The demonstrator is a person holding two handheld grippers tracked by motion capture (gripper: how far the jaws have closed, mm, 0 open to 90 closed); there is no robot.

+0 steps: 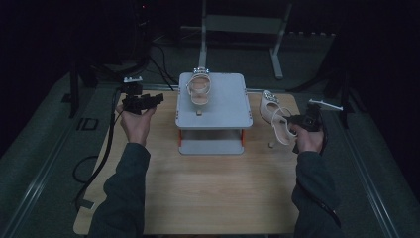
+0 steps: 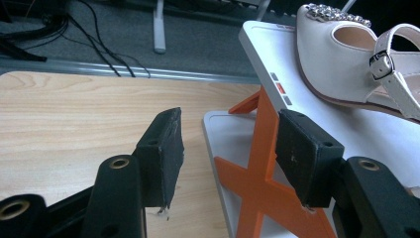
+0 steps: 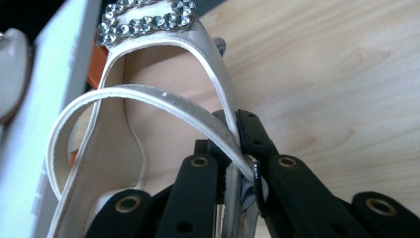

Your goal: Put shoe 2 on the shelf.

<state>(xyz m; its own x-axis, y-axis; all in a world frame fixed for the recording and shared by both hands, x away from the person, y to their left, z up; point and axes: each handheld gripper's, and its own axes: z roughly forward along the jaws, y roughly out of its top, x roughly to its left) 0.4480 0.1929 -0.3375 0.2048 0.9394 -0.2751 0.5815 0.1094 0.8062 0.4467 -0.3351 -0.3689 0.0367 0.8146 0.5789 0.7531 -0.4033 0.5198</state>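
While my right claw (image 3: 233, 163) is clamped on the heel end of the loose sandal (image 1: 275, 118), right of the stand (image 1: 213, 116) above the desk (image 1: 208, 183), I'd lift level — landing beside its mate (image 1: 199, 89); my left claw (image 2: 228, 153) waits, jaws apart.

Dim room, grey floor (image 1: 44, 134), wooden table (image 1: 208, 193), black cables (image 1: 163, 54)

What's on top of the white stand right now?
One pale strappy shoe sits on the white stand, toward its far left. The stand's lower shelf is mostly covered by the top; only its bare front edge shows.
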